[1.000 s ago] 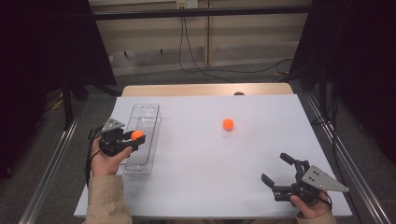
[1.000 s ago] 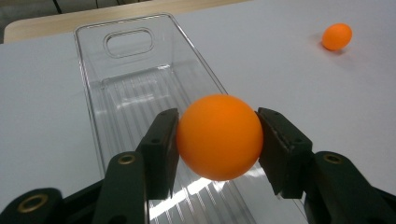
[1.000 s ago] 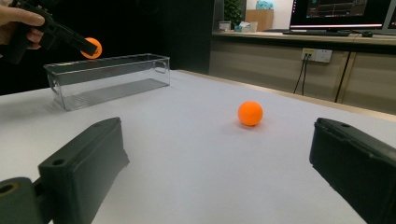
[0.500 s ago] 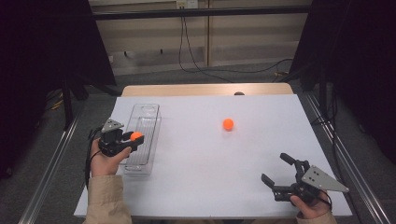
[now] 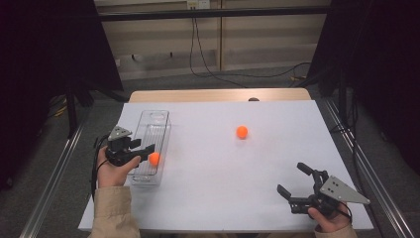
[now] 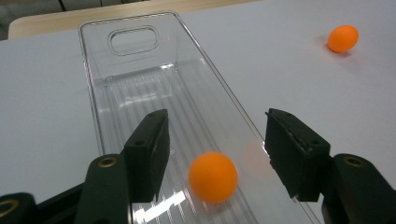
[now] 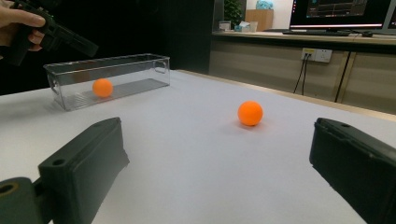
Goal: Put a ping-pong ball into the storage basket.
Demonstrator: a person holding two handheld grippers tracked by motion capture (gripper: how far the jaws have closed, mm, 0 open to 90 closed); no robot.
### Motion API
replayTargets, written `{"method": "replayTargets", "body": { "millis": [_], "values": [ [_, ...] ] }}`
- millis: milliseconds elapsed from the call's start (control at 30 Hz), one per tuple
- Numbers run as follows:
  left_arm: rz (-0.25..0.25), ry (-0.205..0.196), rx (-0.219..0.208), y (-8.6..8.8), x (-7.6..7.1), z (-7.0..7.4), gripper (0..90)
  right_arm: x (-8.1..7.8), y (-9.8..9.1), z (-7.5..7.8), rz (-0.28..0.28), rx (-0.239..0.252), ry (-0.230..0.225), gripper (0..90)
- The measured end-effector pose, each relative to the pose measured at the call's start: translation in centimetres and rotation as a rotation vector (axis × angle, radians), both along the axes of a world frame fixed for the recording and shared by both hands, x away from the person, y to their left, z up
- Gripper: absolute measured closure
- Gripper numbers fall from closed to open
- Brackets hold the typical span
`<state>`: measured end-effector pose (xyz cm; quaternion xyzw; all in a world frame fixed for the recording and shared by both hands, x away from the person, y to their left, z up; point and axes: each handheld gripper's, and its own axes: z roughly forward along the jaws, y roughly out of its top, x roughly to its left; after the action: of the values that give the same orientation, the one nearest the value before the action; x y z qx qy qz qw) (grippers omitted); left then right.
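Free ball [image 5: 241, 131] sits mid-surface [image 5: 208, 198], ahead and to the left of my right gripper [image 5: 297, 184], well apart from it. In the right gripper view that ball [image 7: 250, 113] lies dead ahead between the jaws' line, slightly right of centre, nothing in the way. My right is the nearer hand, I judge; my left gripper [image 5: 141, 151] is over the tray [image 5: 157, 119] at the far left. Tray's long axis runs away from me, near end by my left hand [image 5: 115, 171]. Second ball [image 6: 213, 177] lies on the tray floor at the near end, below and between my left jaws, not touching either as far as I can tell. Left jaws: wide, holding nothing. Right jaws: wide, empty. Likely next: right reaches forward-left to the free ball, closes on it, carries it to the tray.
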<state>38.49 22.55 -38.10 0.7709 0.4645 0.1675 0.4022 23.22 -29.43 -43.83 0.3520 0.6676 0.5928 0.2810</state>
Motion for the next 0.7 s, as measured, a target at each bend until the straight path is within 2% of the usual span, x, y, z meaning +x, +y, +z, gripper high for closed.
{"method": "replayTargets", "body": {
  "millis": [367,700],
  "values": [
    [-0.018,-0.005,-0.031,-1.4,-0.1,0.3,30.1,0.0,0.0,0.0,0.0,0.0,-0.001,2.7],
    [-0.052,-0.002,-0.04,-2.6,-0.2,0.5,24.7,0.0,0.0,0.0,-0.001,0.0,-0.001,2.7]
  ]
}}
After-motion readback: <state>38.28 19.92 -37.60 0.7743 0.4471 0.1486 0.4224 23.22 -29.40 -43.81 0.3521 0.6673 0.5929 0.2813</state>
